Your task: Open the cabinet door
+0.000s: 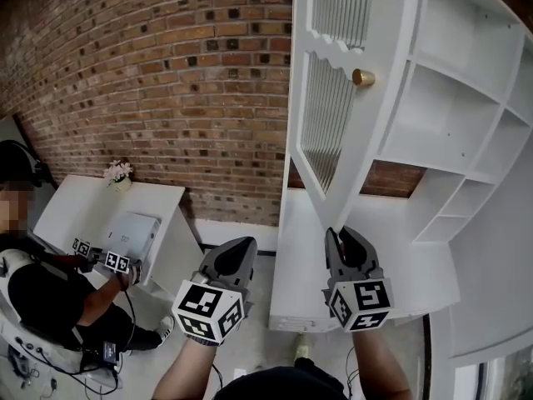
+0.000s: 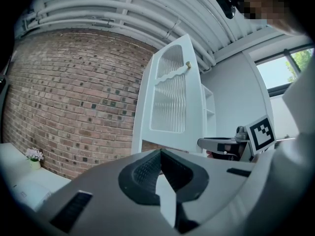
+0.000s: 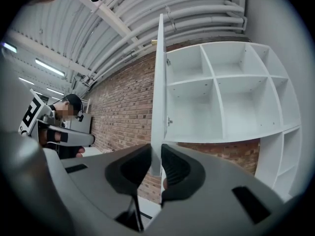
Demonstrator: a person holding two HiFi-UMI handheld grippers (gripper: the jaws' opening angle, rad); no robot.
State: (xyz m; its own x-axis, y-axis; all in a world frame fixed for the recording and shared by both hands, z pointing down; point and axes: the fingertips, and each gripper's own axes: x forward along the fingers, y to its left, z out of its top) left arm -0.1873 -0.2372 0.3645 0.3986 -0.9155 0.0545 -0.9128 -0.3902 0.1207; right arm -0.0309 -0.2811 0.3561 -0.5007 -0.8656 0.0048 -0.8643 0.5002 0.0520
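Cabinet door point(image 1: 333, 132): stands swung well out from the shelves point(image 1: 454, 132). It shows almost edge-on in the right gripper view, with its brass knob point(image 1: 362, 77) high on the panel.

Right gripper point(image 1: 346, 236): jaws nearly together and astride the door's lower free corner, one pad on each face. The pads appear to press on the panel.

Left gripper point(image 1: 243, 244): jaws together, nothing between them. It is held just beside the right gripper and apart from the door.

Step in hand (judged): swinging the door the rest of the way open. The task looks mostly done.

1. Hold a firm but light grip. The panel is thin and smooth, and the pads sit close to its bottom edge, so a slip downward is the likely fault.
2. Move the gripper along the door's arc about the hinge side, not in a straight line. A straight pull would twist the panel between the pads.
3. Let the wrist turn with the door so that both pads stay flat on its faces.
4. Hold the left gripper outside the sweep toward the brick wall point(image 1: 150, 73).
5. Stop before the hinges bind, then part the jaws.
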